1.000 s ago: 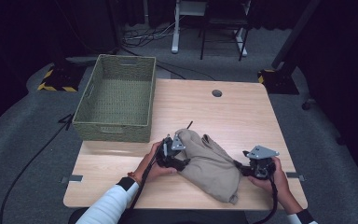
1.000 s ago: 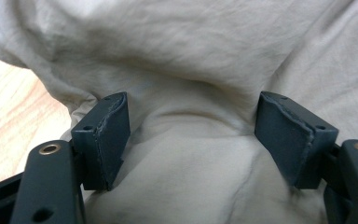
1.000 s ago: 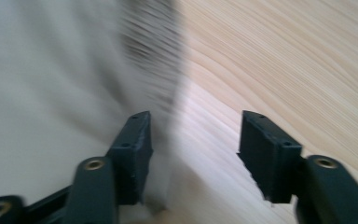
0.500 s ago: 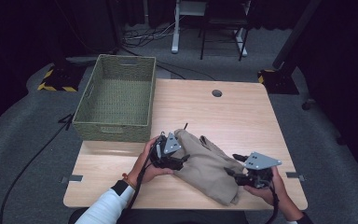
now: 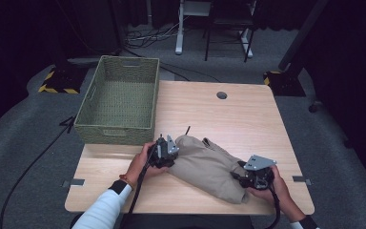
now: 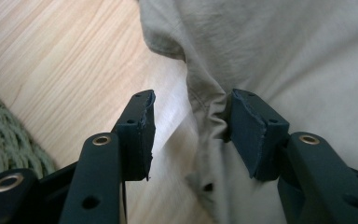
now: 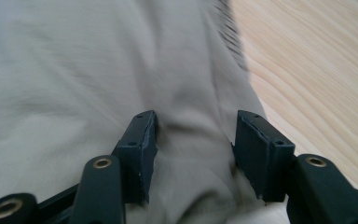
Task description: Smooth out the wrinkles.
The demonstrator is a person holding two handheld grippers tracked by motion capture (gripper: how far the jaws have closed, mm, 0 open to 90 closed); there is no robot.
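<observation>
Closing in on both ends of the crumpled beige cotton garment (image 5: 208,164), the two claws have just been narrowing their jaws around its cloth.

The left gripper (image 6: 191,126) stands half wide: the garment's seamed edge bunches against its right-hand jaw, bare pale wooden table (image 6: 51,56) shows by the other, and the pads do not yet pinch. The right gripper (image 7: 193,140) is likewise half wide, a ridge of fabric rising between its jaws, loose rather than clamped. Against the picture a second ago, the left gripper (image 5: 164,152) has crept in over the garment's near corner, and the right gripper (image 5: 255,174) has slid onto its far end, which now lies flatter. I judge a two-handed lift is being set up, perhaps toward the green woven basket (image 5: 119,102) beyond the left claw.
</observation>
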